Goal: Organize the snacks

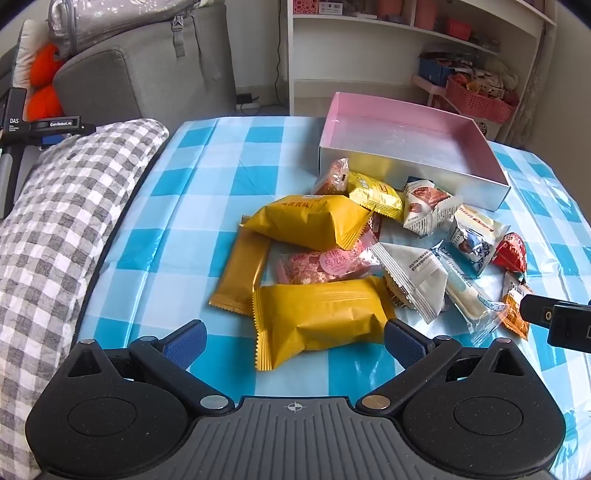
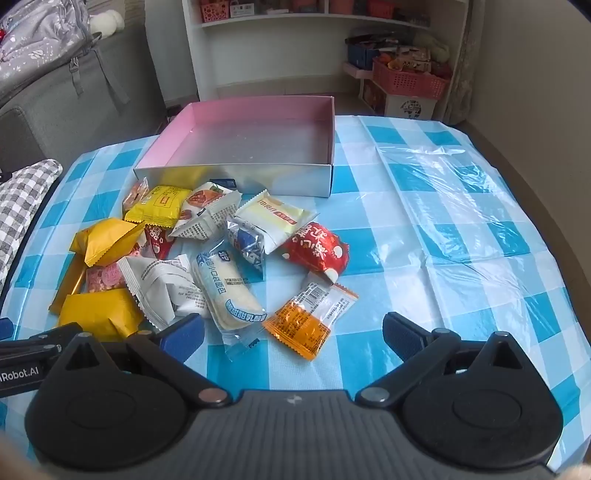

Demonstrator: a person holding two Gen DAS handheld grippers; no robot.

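Observation:
A pile of wrapped snacks lies on the blue checked tablecloth (image 1: 229,155) in front of an empty silver box with a pink inside (image 1: 410,147), which also shows in the right wrist view (image 2: 255,144). My left gripper (image 1: 293,339) is open, its fingers on either side of a yellow packet (image 1: 321,321). Another yellow packet (image 1: 314,221) and a pink packet (image 1: 325,264) lie beyond. My right gripper (image 2: 293,334) is open and empty, just short of an orange and clear packet (image 2: 310,317), a long bread packet (image 2: 229,291) and a red packet (image 2: 317,249).
A grey checked cushion (image 1: 62,221) lies along the table's left edge. A grey sofa (image 1: 147,74) and white shelves (image 1: 406,29) with a red basket (image 1: 476,99) stand behind. The right gripper's body (image 1: 554,317) shows at the left view's right edge.

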